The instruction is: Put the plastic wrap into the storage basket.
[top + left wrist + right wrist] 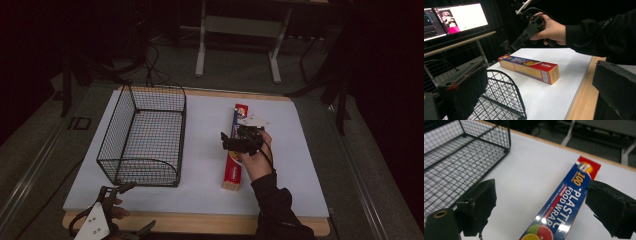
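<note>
Plastic wrap box [236,150] lies flat on the white sheet [210,140] that covers the tabletop [200,223]. It sits to the right of the wire basket [142,137], well apart from it. The box is long and thin. Its long side runs from the person's edge of the tabletop to the far edge, almost side by side with the basket's long wall. The red end points away from the person.

Big white letters on the blue top say "PLASTIC FOOD WRAP". The number "100" sits near the red end. A picture of cut fruit shows near the other end. In the left gripper view, the near end of the box has a bar code on it.

The right claw [239,141] hovers over the middle of the box. Its two black jaws are spread wide, one on each side of the box, not touching it.

The left claw [120,189] is by the near corner of the basket, at the tabletop's front edge. Its jaws are spread apart too and grip nothing.
</note>
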Demonstrator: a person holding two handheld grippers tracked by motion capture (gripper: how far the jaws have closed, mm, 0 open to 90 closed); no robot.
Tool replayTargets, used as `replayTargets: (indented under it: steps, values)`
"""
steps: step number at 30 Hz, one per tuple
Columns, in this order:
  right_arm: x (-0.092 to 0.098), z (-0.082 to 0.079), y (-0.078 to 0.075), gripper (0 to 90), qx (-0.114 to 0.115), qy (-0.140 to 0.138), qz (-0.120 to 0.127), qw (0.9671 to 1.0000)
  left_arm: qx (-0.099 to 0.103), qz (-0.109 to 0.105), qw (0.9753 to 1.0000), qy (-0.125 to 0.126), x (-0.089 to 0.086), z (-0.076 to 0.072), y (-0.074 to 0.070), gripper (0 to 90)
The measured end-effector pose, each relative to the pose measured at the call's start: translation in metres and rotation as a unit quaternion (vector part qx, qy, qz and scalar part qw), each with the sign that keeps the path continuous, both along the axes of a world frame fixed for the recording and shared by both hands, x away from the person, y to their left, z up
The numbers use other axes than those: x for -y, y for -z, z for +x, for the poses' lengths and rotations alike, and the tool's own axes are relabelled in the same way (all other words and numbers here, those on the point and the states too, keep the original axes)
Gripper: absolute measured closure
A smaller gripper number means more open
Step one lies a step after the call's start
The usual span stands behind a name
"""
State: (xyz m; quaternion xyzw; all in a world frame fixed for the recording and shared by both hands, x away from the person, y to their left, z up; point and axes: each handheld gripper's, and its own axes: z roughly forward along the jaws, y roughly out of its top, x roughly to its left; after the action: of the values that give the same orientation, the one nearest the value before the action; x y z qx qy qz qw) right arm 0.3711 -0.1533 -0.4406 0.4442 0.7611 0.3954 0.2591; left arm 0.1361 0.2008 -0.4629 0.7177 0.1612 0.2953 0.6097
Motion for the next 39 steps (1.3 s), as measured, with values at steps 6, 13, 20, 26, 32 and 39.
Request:
replayTargets:
  steps: [6, 13, 20, 26, 32, 39]
  values:
    - [-0.001, 0.021, 0.006, 9.9, -0.048, 0.045, 0.008, 0.9978, 0.003, -0.001, 1.0000, 0.000, 0.000, 0.000, 0.000, 0.6]
    - [0.001, 0.040, 0.015, 10.3, -0.099, 0.080, 0.013, 0.9918, 0.004, 0.009, 1.0000, 0.000, 0.001, 0.000, 0.000, 0.6]
    - [0.003, 0.059, 0.030, 13.5, -0.158, 0.118, 0.020, 0.9801, 0.006, 0.011, 0.9999, 0.001, 0.001, 0.000, 0.001, 0.6]
    - [0.002, 0.069, 0.036, 17.2, -0.189, 0.141, 0.014, 0.9718, 0.008, 0.012, 0.9999, 0.002, 0.001, -0.001, 0.001, 0.6]
    - [0.005, 0.080, 0.043, 24.4, -0.225, 0.162, 0.007, 0.9608, 0.008, 0.015, 0.9999, 0.001, 0.002, -0.001, 0.001, 0.6]
    - [0.004, 0.090, 0.050, 28.9, -0.270, 0.181, 0.007, 0.9457, 0.010, 0.016, 0.9998, 0.002, 0.002, -0.001, 0.001, 0.6]
